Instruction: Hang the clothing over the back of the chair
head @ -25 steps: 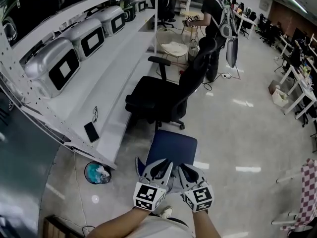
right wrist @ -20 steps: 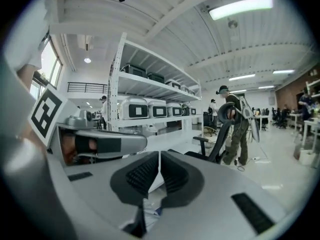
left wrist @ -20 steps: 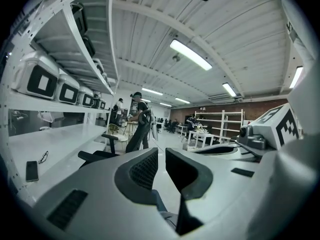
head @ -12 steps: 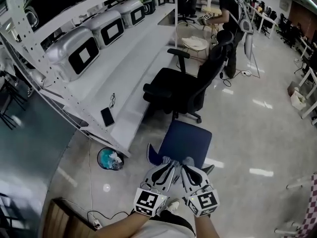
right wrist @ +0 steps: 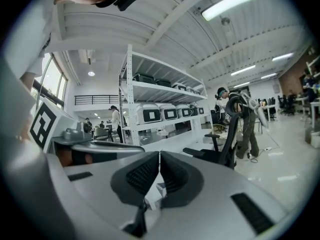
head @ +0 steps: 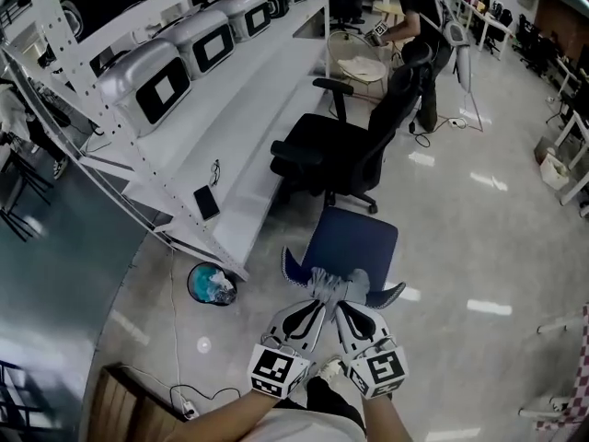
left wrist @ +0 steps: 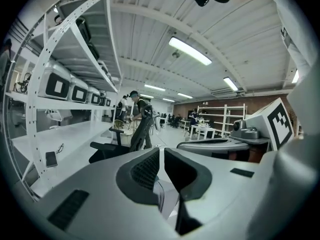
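A navy blue garment (head: 352,240) with a grey collar and patterned trim hangs spread out in front of me, gathered at the collar. My left gripper (head: 316,308) and right gripper (head: 343,309) sit side by side at the bottom of the head view, both shut on that collar. Pale cloth shows under the closed jaws of the left gripper (left wrist: 161,152) and of the right gripper (right wrist: 159,157). The black office chair (head: 342,145) stands just beyond the garment, its tall back (head: 398,99) on the right; it also shows as the chair (left wrist: 113,145) and the chair (right wrist: 220,146).
A long white shelf rack (head: 239,118) with silver boxes runs along the left; a phone (head: 206,203) and glasses (head: 214,170) lie on it. A teal-lined bin (head: 212,284) stands on the floor below. A person (head: 419,12) stands behind the chair, beside a round cream chair (head: 357,64).
Both grippers have carried the garment forward toward the black chair, which now sits closer. The garment hangs wider, with its patterned corners showing.
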Demonstrator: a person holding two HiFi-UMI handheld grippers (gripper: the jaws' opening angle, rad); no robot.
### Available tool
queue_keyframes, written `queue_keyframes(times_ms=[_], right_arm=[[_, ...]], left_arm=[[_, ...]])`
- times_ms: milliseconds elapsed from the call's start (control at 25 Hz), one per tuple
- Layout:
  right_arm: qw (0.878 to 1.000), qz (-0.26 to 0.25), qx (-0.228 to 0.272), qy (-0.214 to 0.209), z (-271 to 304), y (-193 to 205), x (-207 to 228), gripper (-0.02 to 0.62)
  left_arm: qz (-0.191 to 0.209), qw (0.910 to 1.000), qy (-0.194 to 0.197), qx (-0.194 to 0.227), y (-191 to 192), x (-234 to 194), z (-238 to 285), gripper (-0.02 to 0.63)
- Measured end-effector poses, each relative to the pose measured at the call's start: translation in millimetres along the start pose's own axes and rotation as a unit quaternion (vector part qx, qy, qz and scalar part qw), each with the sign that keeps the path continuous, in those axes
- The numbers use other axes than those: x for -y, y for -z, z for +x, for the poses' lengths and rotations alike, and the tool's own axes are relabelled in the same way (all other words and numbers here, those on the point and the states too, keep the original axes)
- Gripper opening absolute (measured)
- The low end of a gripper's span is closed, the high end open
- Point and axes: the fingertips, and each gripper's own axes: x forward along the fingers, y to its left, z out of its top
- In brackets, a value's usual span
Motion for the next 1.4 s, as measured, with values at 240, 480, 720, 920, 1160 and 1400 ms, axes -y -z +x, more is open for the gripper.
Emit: queue_keyframes(times_ms=[240,480,720,920,1160,1400], right_arm=[[0.999,-0.021,-0.005,0.026,-17.8,-2.6,-66.4,0.021],[0.997,-0.045,0.01,0.063,-38.0,-3.0,-132.7,0.021],[0.995,-0.062,-0.003,0.084,-65.2,-4.5,-168.6,0.021],[0.993,-0.071,0.014,0.096,-91.1,-20.7,-176.5,0.021],[0.995,-0.057,0.033,0.08,-126.7,-18.0,-185.8,0.021],[0.997,-0.034,0.035,0.06,-153.8,-3.0,-188.1,0.019]], left_arm=[[-0.018,0.9996,0.017,0.012,13.7,-1.4,-71.1,0.035],[-0.032,0.9984,0.024,0.04,18.8,-16.4,-132.1,0.035],[-0.043,0.9959,0.057,0.056,14.8,2.0,-158.5,0.035],[-0.034,0.9941,0.076,0.07,7.1,29.2,-173.4,0.035],[-0.027,0.9961,0.06,0.06,16.1,59.5,-190.2,0.035],[-0.014,0.9977,0.059,0.031,34.0,98.8,-203.5,0.035]])
